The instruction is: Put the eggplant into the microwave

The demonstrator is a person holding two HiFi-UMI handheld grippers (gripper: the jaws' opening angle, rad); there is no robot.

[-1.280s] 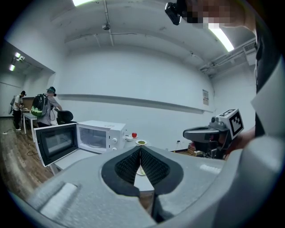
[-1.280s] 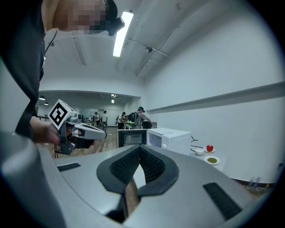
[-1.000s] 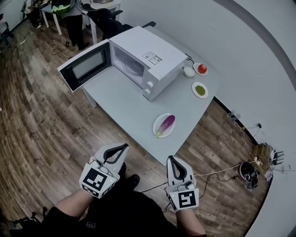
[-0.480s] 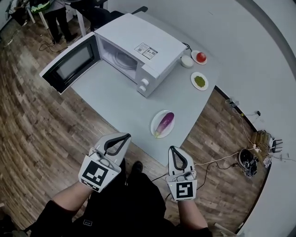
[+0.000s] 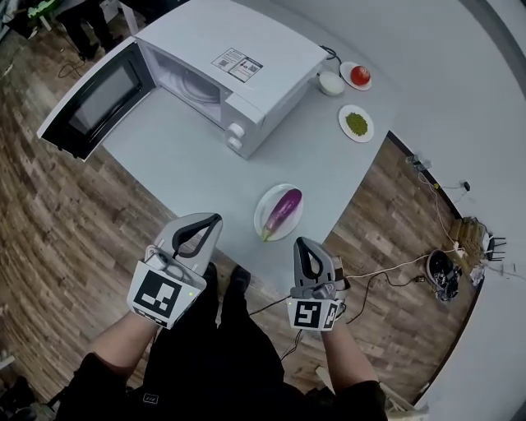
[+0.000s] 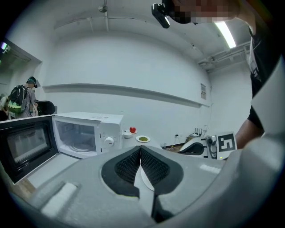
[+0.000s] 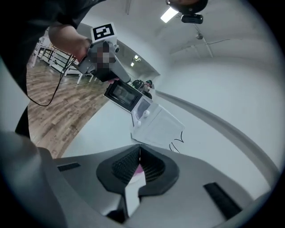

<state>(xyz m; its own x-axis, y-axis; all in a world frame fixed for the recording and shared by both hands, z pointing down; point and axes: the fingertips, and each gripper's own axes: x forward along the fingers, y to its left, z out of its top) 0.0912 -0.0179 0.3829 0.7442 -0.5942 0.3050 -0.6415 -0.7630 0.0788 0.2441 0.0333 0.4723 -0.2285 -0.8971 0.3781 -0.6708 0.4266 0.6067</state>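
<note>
A purple eggplant (image 5: 283, 210) lies on a white plate (image 5: 267, 204) near the front edge of the grey table (image 5: 189, 164). The white microwave (image 5: 246, 57) stands at the back left, its door (image 5: 86, 103) swung wide open and its cavity (image 5: 189, 82) empty. My right gripper (image 5: 302, 244) is shut and empty, just short of the table edge, a little right of the plate. My left gripper (image 5: 215, 220) is shut and empty, left of the plate, over the table's front edge. In the right gripper view a pink sliver of eggplant (image 7: 136, 170) shows behind the closed jaws. The left gripper view faces the microwave (image 6: 95, 131).
At the table's far right are a white bowl (image 5: 331, 82), a small plate with a tomato (image 5: 359, 76) and a plate of green food (image 5: 356, 123). Cables and clutter (image 5: 444, 275) lie on the wooden floor to the right. A person (image 5: 74, 16) stands behind the microwave.
Both grippers have come forward and lower, closer to the table edge and the plate. The right gripper has rolled. The table and microwave look nearer.
</note>
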